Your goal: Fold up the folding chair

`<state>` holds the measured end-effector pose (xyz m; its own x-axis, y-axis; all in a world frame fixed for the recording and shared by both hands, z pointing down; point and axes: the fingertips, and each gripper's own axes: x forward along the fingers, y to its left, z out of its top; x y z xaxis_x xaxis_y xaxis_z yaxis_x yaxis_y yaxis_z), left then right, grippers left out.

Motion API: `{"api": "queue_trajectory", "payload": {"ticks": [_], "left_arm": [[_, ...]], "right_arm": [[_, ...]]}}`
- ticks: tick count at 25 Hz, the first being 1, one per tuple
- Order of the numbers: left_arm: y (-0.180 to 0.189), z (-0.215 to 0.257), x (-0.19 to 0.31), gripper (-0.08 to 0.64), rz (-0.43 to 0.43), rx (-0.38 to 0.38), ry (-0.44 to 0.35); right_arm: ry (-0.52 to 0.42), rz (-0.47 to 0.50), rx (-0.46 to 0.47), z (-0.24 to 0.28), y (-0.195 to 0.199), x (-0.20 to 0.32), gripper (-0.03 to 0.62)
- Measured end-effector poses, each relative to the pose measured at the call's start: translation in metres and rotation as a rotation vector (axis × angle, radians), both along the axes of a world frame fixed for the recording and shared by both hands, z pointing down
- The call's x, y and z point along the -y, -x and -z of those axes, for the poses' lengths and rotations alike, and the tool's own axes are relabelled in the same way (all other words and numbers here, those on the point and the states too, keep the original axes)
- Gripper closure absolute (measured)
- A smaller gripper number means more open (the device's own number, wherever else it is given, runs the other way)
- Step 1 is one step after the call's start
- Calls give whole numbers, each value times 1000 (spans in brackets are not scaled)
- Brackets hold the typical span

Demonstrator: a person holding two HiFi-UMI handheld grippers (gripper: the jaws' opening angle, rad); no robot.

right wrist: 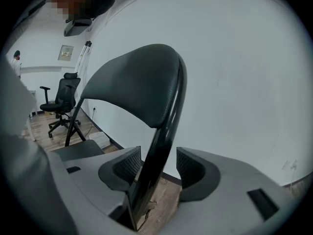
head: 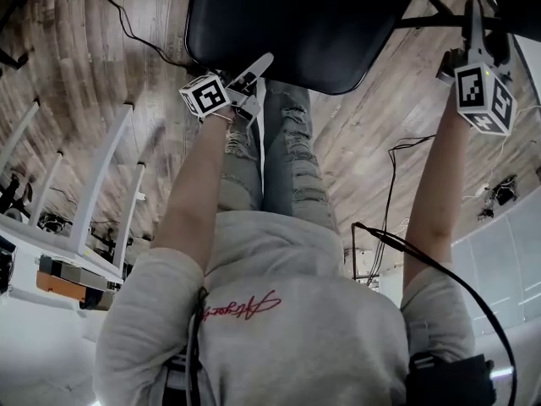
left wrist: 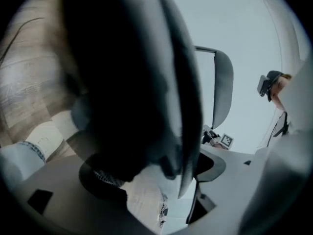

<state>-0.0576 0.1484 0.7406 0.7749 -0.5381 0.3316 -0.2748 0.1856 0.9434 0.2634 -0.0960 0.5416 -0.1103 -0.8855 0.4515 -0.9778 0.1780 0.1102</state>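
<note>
seat (head: 296,24) inside spread left gripper (head: 252,79) — frame tube (right wrist: 161,131) inside spread right gripper (right wrist: 157,169)

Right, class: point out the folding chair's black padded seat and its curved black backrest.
Black padded seat (head: 296,24): head view, middle of cushion.
Curved black backrest (right wrist: 142,87): right gripper view, centre of panel.

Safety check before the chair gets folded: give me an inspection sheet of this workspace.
Surface: wood floor.
Job's things: folding chair unfolded, backrest up.
Clutter: white rails on the left.
Grippers: left gripper open, seat edge between its jaws; right gripper open, frame tube between its jaws.
Cables: black cable on the floor; worn cable over the person's shoulder.
Surroundings: white wall, office chair.
</note>
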Motion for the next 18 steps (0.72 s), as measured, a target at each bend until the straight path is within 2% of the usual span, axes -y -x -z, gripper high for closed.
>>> {"api": "queue_trajectory", "payload": {"ticks": [1, 2, 3, 5, 8, 10, 12, 18], "left_arm": [[1, 1, 2, 163, 12, -5, -11], [1, 3, 3, 163, 22, -6, -18], [1, 5, 3, 164, 31, -7, -20], [0, 7, 2, 184, 46, -23, -16], [0, 8, 0, 215, 54, -102, 41], [1, 10, -1, 227, 59, -151, 80], [1, 13, 0, 232, 64, -159, 88], [-4, 41, 17, 261, 56, -191, 77]], "right_arm": [[-2, 13, -4, -1, 3, 3, 356], [-1, 18, -1, -1, 6, 6, 388], [-4, 10, 16, 0, 7, 8, 463], [-19, -28, 67, 4, 4, 11, 491], [-27, -86, 118, 6, 2, 12, 502], [-32, -135, 214, 8, 2, 12, 528], [-48, -160, 276, 11, 2, 13, 537], [-97, -155, 276, 30, 0, 17, 537]]}}
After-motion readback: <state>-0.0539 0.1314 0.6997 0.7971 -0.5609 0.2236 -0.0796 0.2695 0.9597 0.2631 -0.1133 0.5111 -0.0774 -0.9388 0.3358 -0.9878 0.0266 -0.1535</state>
